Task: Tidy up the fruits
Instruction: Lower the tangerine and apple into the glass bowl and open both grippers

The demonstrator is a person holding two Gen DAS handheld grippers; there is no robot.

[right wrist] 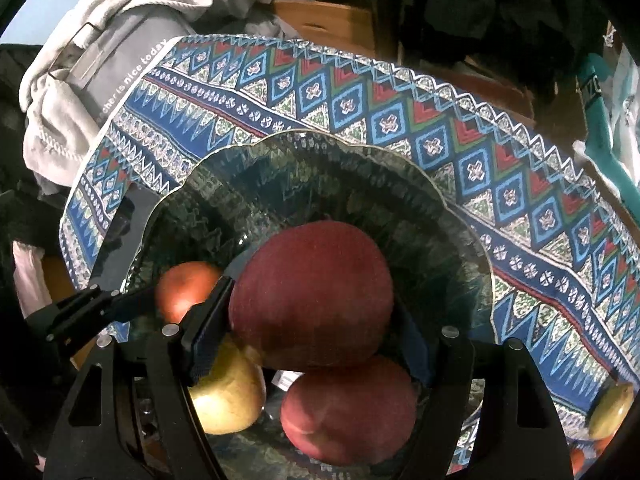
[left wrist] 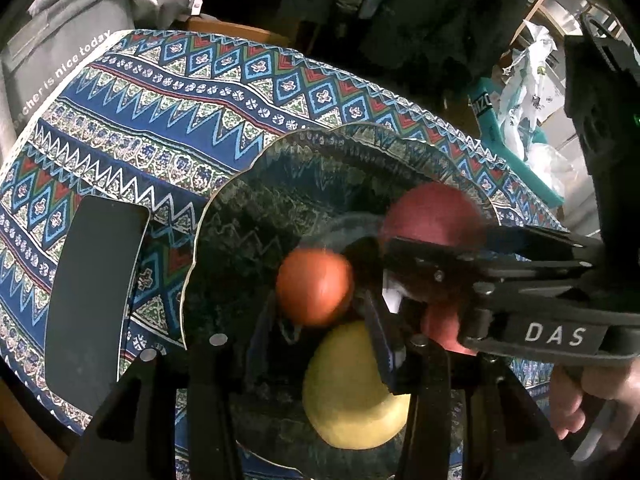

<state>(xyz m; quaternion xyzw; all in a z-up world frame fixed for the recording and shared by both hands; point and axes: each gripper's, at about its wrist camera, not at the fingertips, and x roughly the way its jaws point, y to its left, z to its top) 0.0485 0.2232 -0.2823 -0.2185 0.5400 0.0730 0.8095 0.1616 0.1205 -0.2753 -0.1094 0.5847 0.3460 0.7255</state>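
Observation:
A dark glass plate (right wrist: 224, 168) with a scalloped rim sits on the patterned cloth; it also shows in the left wrist view (left wrist: 248, 200). My right gripper (right wrist: 316, 332) is shut on a large red apple (right wrist: 312, 292) and holds it over the plate. Below it lie another red apple (right wrist: 348, 408), a yellow apple (right wrist: 228, 400) and a small orange fruit (right wrist: 182, 288). In the left wrist view my left gripper (left wrist: 320, 344) is open over the orange fruit (left wrist: 314, 292) and yellow apple (left wrist: 348, 396). The right gripper (left wrist: 480, 276) crosses from the right with the red apple (left wrist: 432, 216).
A black phone (left wrist: 92, 300) lies on the cloth left of the plate. A yellow-green pear (right wrist: 610, 410) lies at the cloth's right edge with small orange fruits beside it. Grey clothing (right wrist: 100, 60) is piled behind the table. A teal box (left wrist: 504, 136) stands at the right.

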